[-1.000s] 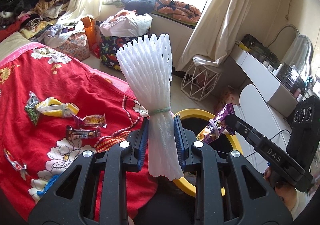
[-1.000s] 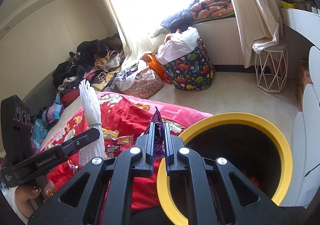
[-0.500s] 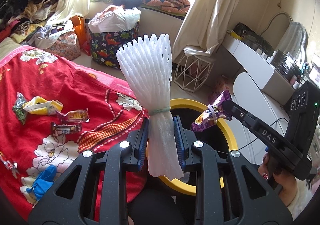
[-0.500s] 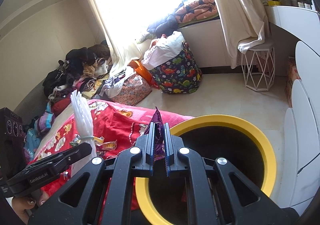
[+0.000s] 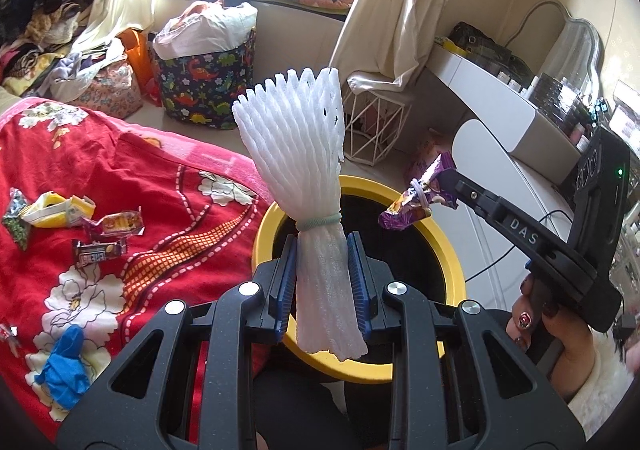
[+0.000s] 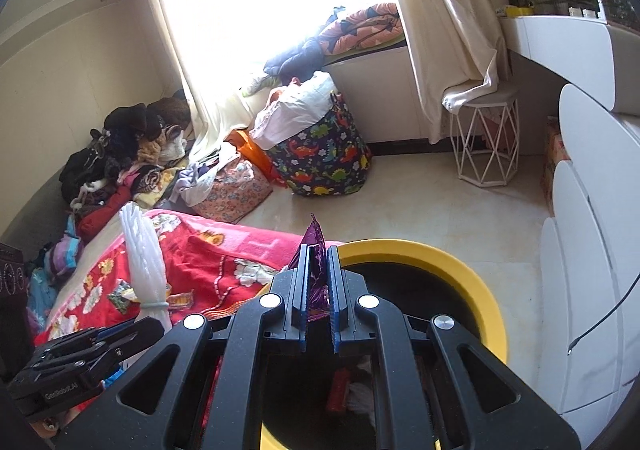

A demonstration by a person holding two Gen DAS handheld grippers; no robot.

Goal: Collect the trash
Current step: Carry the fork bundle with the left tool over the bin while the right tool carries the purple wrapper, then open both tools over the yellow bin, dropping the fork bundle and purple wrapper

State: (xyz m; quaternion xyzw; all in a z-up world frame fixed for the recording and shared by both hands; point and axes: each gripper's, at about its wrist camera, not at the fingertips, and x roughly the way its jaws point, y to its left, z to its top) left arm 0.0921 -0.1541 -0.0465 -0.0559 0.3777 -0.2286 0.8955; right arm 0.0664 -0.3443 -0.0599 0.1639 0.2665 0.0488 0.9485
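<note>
My left gripper (image 5: 322, 246) is shut on a white foam fruit net (image 5: 304, 153) tied with a green band; the net stands upright over the near left rim of the yellow-rimmed black bin (image 5: 450, 250). My right gripper (image 6: 318, 250) is shut on a purple snack wrapper (image 6: 315, 240) above the bin (image 6: 472, 286). In the left wrist view the right gripper (image 5: 448, 177) holds that wrapper (image 5: 416, 201) over the bin's far right rim. The right wrist view shows the foam net (image 6: 144, 254) at the left, with some trash at the bin's bottom.
Several wrappers (image 5: 100, 226) and a blue glove (image 5: 64, 362) lie on the red floral blanket (image 5: 160, 185) to the left. A dinosaur-print basket (image 5: 204, 77), a white wire stool (image 5: 376, 117) and white drawers (image 6: 592, 250) stand beyond and beside the bin. A hand (image 5: 560, 334) holds the right gripper.
Both grippers have moved toward the bin with their loads. The bin's rim now sits nearer the centre under the foam net, and the purple wrapper hangs over the opening.
</note>
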